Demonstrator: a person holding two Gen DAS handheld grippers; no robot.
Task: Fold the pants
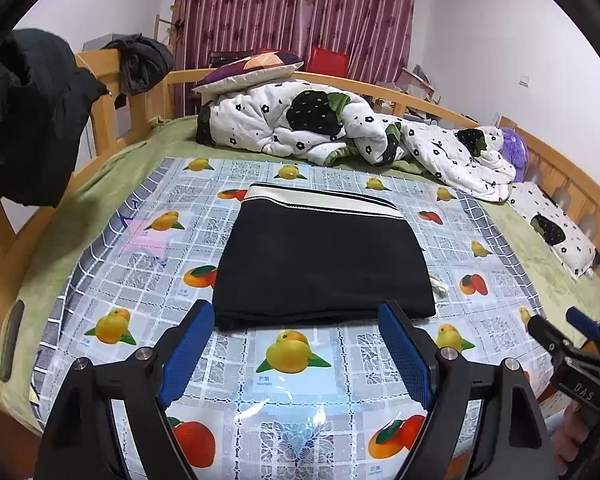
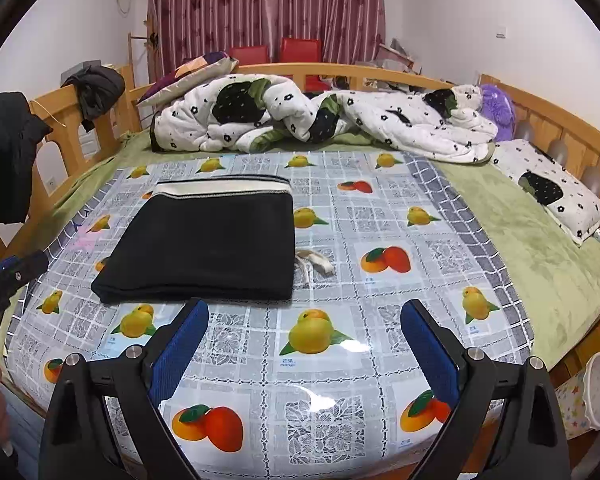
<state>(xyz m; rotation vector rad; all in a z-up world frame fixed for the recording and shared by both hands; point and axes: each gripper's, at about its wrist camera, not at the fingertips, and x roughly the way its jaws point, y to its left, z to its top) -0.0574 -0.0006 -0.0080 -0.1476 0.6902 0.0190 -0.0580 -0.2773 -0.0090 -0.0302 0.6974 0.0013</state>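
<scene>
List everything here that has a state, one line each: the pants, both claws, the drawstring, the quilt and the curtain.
Pants: folded into a flat rectangle, waistband at the far edge.
Left claw: open, empty, short of the pants.
Right claw: open, empty, over the tablecloth.
Drawstring: loose, sticking out beside the pants.
Quilt: crumpled along the far side.
Curtain: drawn shut.

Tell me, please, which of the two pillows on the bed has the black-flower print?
The white rectangular pillow lying flat by the right-hand wooden rail; the other, a purple-and-orange patterned pillow, is propped at the head end behind the crumpled quilt.
</scene>
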